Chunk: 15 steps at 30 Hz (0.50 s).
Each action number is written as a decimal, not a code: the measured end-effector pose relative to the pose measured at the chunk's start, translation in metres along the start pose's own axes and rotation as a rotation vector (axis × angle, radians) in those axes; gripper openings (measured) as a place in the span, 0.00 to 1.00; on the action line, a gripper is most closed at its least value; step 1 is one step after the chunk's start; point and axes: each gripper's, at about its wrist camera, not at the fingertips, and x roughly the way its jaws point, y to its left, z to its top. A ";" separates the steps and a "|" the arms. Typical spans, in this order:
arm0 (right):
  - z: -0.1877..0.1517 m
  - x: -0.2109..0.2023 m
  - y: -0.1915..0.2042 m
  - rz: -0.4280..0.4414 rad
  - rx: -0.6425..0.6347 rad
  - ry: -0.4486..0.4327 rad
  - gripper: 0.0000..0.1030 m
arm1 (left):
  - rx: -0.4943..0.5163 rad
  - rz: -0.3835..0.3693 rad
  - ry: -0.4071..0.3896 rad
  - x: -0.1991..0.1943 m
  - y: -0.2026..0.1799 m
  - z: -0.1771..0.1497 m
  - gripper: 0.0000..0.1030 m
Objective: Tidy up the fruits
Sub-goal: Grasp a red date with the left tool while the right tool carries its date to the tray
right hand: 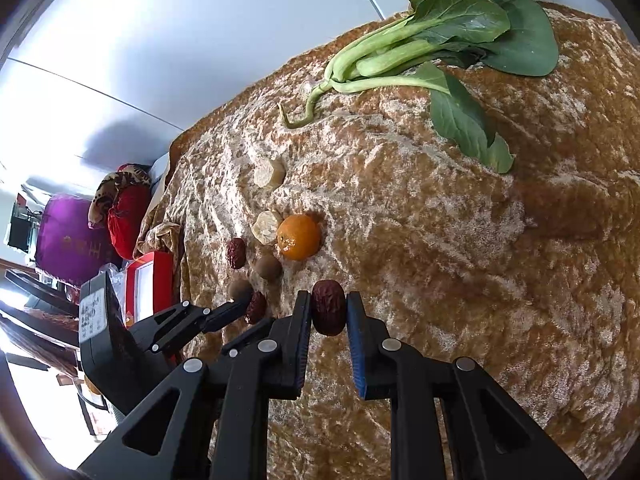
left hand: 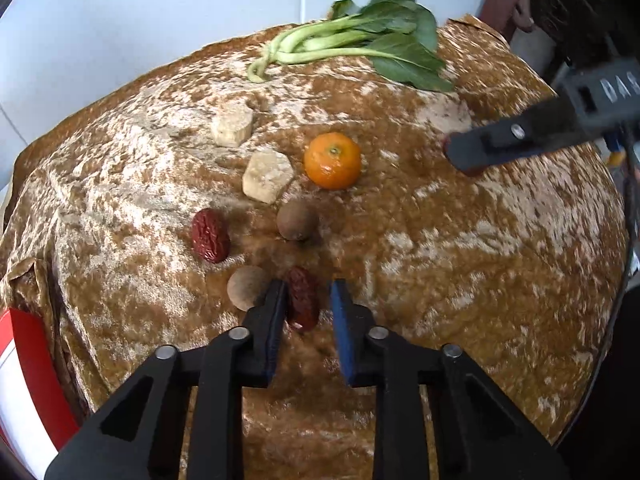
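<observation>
Left hand-held gripper (left hand: 306, 300): black linkage arms, silver rivets, one blue-faced finger
Right hand-held gripper (right hand: 329, 312): same black frame, silver rivets, blue pad
Right body: grey housing, white stencilled letters
Left body: black housing, white printed label

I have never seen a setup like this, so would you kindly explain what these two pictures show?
There is no robot here: a person holds a two-fingered tool in each hand, and each tool has a fisheye camera looking along its jaws. One picture is taken from the left gripper, the other from the right gripper. On the brown cloth lie a tangerine, two round brown fruits, two pale chunks, a loose red date and a leafy green at the far edge. The right jaws are shut on a held date. The left jaws stand closed around a second date that rests on the cloth. A slight gap shows on one side, so that grip may not be firm.
</observation>
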 end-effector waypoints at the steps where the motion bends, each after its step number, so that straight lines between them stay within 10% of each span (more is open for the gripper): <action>1: 0.000 0.001 0.002 -0.001 -0.003 0.000 0.17 | -0.009 0.000 0.000 0.001 0.002 0.000 0.15; 15: -0.009 0.010 0.047 0.094 -0.103 0.017 0.17 | -0.159 0.027 -0.074 -0.063 0.024 -0.029 0.14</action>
